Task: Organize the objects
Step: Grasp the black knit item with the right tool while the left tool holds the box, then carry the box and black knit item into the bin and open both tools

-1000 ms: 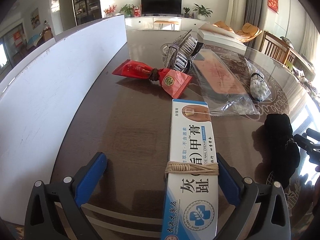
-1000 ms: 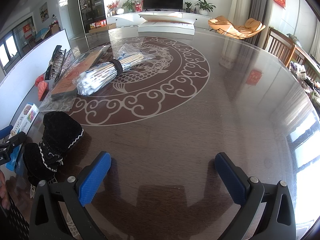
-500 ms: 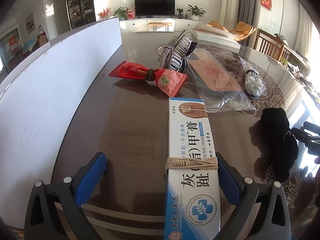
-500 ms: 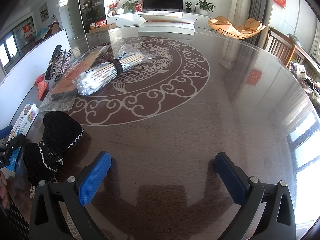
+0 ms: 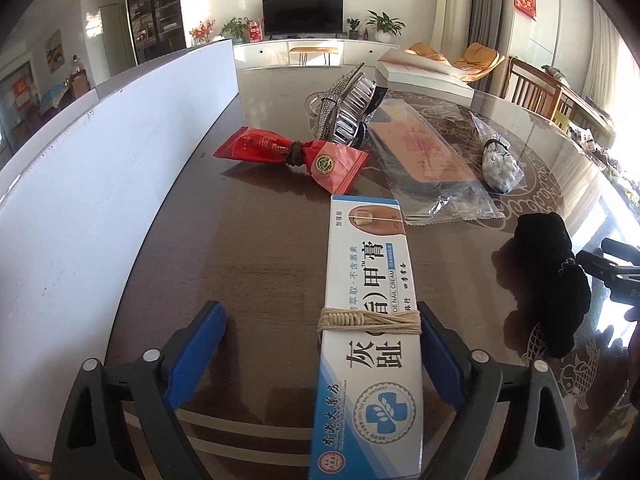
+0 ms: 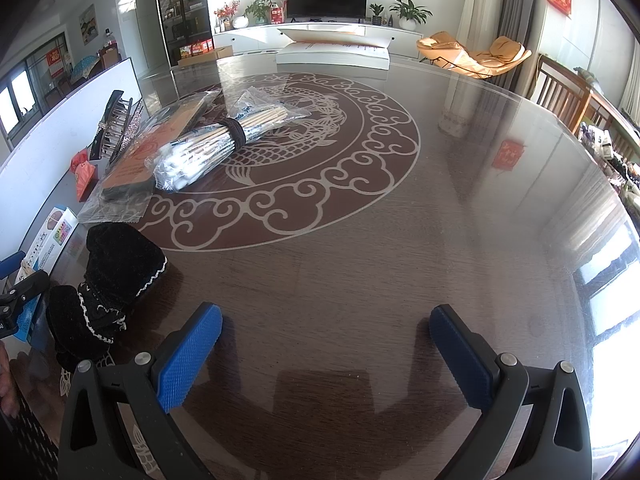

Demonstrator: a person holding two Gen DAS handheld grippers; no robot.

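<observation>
A long white-and-blue nail cream box (image 5: 368, 280), bound with beige twine, lies on the dark table between the jaws of my left gripper (image 5: 318, 312). The jaws are closing. The right pad is against the box's side, and the left pad stands well clear of it. The same box shows at the left edge of the right wrist view (image 6: 56, 236). My right gripper (image 6: 326, 316) hangs open over bare table with nothing between its fingers. A black velvet pouch (image 6: 116, 272) lies just to its left.
A white board (image 5: 100, 160) walls off the table's left side. Beyond the box lie a red snack packet (image 5: 288, 156), a rhinestone hair clip (image 5: 348, 108), a flat plastic-wrapped package (image 5: 428, 156) and a bag of cotton swabs (image 6: 208, 148). The patterned tabletop (image 6: 400, 240) stretches to the right.
The left gripper's blue pads have drawn a little closer together around the box. The right gripper and all the objects stay where they were.
</observation>
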